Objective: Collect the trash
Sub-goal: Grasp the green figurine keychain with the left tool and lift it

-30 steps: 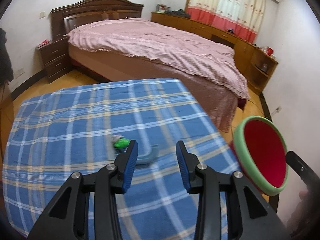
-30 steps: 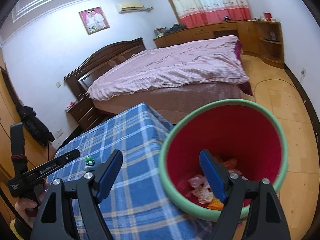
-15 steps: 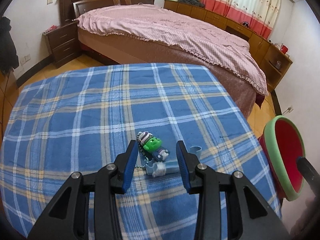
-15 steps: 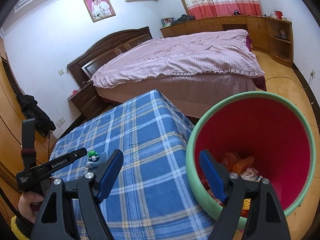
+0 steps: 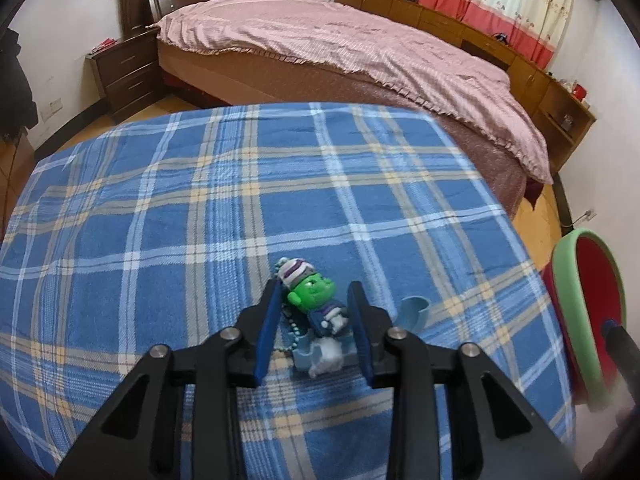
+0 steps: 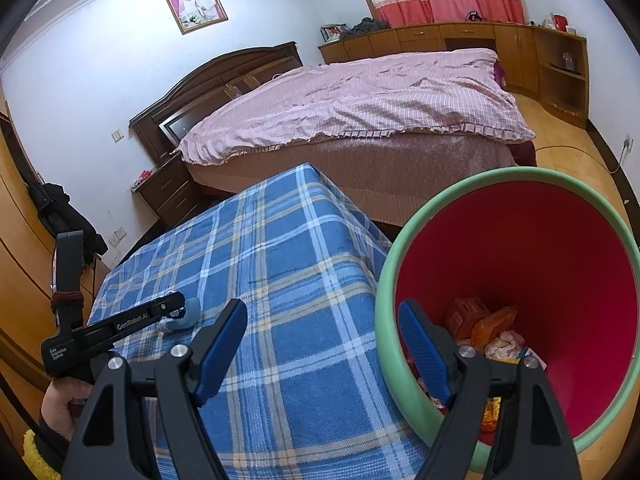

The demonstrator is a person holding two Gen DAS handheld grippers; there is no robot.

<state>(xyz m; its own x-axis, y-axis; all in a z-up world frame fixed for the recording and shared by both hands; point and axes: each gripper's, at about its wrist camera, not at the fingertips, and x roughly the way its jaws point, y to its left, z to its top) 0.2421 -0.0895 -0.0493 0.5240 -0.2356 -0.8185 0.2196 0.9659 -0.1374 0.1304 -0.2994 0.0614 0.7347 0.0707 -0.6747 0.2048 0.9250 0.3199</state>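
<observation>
A green-faced toy keychain (image 5: 311,290) lies on the blue plaid cloth (image 5: 200,220), partly on a pale blue plastic piece (image 5: 414,310) with a white wad (image 5: 326,360). My left gripper (image 5: 314,294) straddles the toy and its jaws are closing; small gaps still show beside the pads. In the right wrist view the left gripper (image 6: 176,308) sits low over that spot. My right gripper (image 6: 322,312) stands open, with one finger inside the rim of the red, green-rimmed bin (image 6: 384,280) and the other outside. Wrappers and tissue (image 6: 492,328) lie in the bin.
The bin (image 5: 564,280) hangs tilted off the table's right edge. Behind the table stands a bed with a pink cover (image 5: 360,52), with a nightstand (image 5: 124,72) on its left and low cabinets (image 6: 460,40) under the curtains. A person's hand (image 6: 60,400) holds the left gripper.
The left gripper came down and forward until the toy sat between its fingers, and its jaws narrowed. The bin slid toward the right edge of the left wrist view.
</observation>
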